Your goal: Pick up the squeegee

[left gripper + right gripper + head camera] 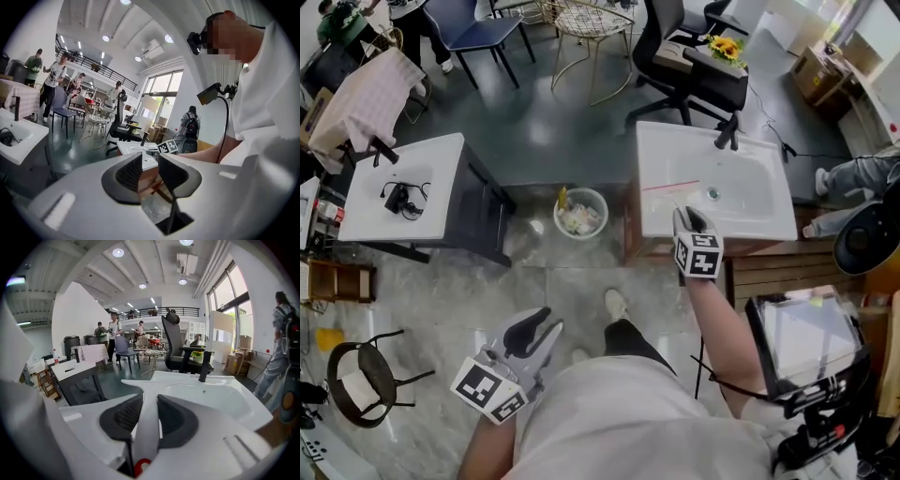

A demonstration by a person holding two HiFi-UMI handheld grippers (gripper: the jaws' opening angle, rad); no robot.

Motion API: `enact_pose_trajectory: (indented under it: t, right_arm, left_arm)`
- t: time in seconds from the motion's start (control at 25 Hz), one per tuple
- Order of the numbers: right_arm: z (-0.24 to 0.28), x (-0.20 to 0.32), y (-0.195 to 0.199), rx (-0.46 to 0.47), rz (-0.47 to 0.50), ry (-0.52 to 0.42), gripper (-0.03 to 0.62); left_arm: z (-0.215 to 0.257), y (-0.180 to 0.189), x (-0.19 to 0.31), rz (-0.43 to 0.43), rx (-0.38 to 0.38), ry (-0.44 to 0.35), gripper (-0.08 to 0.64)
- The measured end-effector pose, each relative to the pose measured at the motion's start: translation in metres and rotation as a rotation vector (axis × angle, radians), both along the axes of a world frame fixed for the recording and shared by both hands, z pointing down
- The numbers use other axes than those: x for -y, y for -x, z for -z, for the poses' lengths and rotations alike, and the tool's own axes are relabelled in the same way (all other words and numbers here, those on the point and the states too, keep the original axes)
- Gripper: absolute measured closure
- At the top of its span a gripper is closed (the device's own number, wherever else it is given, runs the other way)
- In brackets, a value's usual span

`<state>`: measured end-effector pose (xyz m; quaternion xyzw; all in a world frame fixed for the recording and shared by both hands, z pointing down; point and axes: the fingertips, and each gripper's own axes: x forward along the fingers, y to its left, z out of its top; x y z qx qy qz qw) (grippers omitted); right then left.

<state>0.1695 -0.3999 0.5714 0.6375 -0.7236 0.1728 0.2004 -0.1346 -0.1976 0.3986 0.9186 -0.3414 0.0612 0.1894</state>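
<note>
My right gripper (144,401) is clamped on the squeegee (146,425). The white handle runs up between both pads and its red butt end sits at the jaw root. The blade end reaches out over the left deck of the white sink (755,220), with the black tap (727,131) at the far side. I can't tell if the blade touches the sink. My left gripper (150,164) is low by my hip, jaws apart with nothing between them.
</note>
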Motion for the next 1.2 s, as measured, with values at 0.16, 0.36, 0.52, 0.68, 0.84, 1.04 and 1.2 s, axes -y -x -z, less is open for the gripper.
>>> enact_pose_trajectory:
  t: [0.16,0.36,0.52,0.68,0.84,1.04,1.2]
  right_arm:
    - [0.017,-0.041,0.014,0.013,0.007,-0.026,0.489]
    - [0.039,-0.087,0.026,0.030,0.018,-0.056,0.489]
    - [0.057,-0.120,0.034,0.038,0.019,-0.074,0.489]
    - [0.069,-0.149,0.042,0.040,0.023,-0.091,0.490]
    - [0.077,-0.176,0.052,0.036,0.032,-0.105,0.489]
    - [0.085,-0.201,0.068,0.029,0.048,-0.111,0.489]
    - [0.089,-0.215,0.074,0.028,0.058,-0.116,0.489]
  left_arm:
    - [-0.001,0.009,-0.028,-0.022,-0.009,-0.006,0.459]
    - [-0.001,0.012,-0.058,-0.045,-0.022,-0.010,0.469]
    - [0.004,0.015,-0.076,-0.068,-0.026,-0.021,0.479]
    - [0.003,0.020,-0.093,-0.078,-0.031,-0.031,0.503]
    - [-0.001,0.025,-0.108,-0.091,-0.030,-0.037,0.537]
    - [-0.008,0.032,-0.122,-0.114,-0.041,-0.021,0.552]
    - [-0.009,0.030,-0.129,-0.139,-0.056,-0.025,0.552]
